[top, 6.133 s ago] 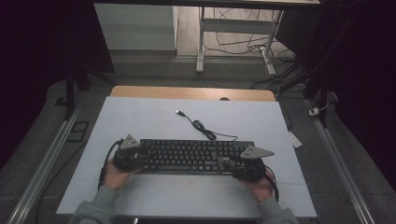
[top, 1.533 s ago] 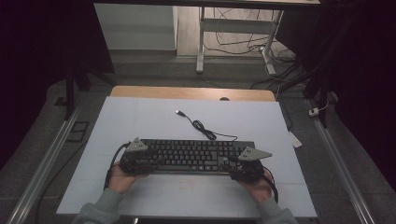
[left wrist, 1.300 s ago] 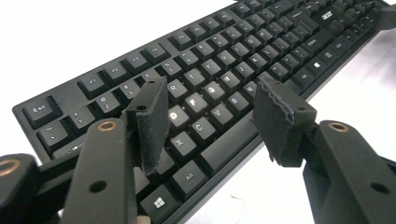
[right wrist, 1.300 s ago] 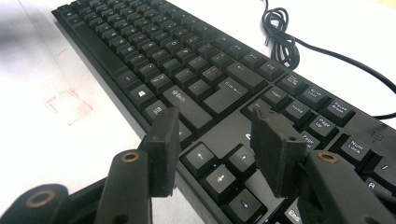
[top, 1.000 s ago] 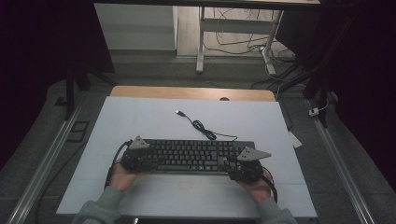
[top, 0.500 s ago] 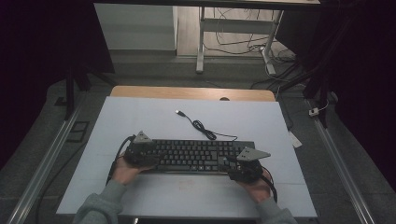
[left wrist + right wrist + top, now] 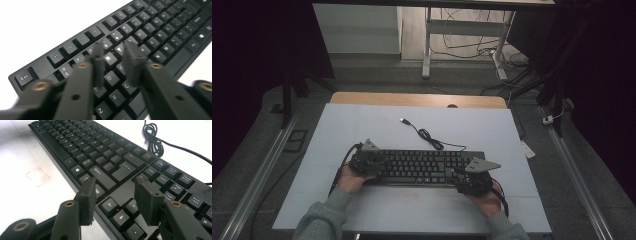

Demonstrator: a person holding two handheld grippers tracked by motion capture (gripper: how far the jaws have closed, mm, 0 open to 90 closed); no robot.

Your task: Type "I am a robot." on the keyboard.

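Our left gripper (image 7: 113, 53) has just been narrowing its jaws; they're a small gap apart over the R/T keys, nothing between them. Likely lining up a keypress. Right gripper (image 7: 113, 195) hangs apart over the arrow cluster. Black keyboard (image 7: 422, 166) lies near the table's (image 7: 362, 120) front edge, USB cable (image 7: 427, 136) trailing behind.

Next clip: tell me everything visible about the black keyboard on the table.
The keyboard is a full-size black one, plastic by its look, with white key legends, arrow keys and a number block. It lies flat on the pale table, near the front edge. Its black cable loops behind it to a USB plug. A hand-held gripper hovers over each end; contact cannot be told.
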